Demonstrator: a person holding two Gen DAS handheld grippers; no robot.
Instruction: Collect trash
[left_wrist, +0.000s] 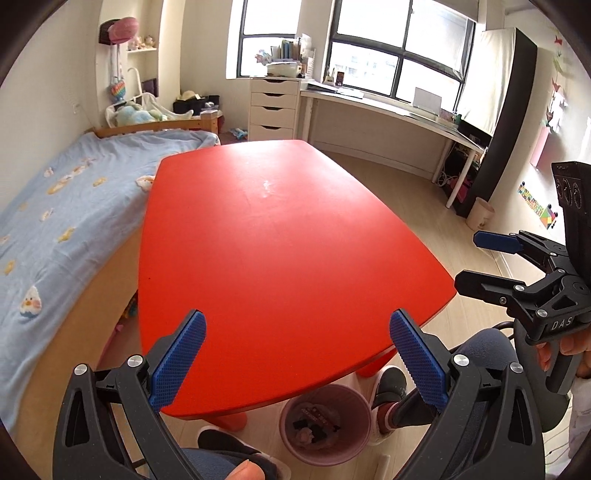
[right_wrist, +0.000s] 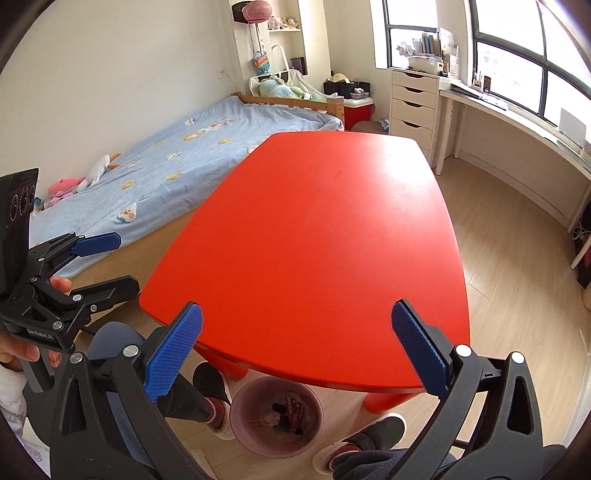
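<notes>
Trash (left_wrist: 316, 428), possibly wrappers, in round pink bin (left_wrist: 325, 424); both ribbed tongs (left_wrist: 297, 365) (right_wrist: 295, 354) released.

red table (left_wrist: 280, 236), blue-blanketed bed (left_wrist: 66, 206), white drawers (left_wrist: 273, 107)

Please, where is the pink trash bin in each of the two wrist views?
Left wrist view: the pink trash bin is at bottom centre, on the floor below the near table edge.
Right wrist view: the bin is at bottom centre, slightly left.
Shared landmark: the red table just above it.
</notes>
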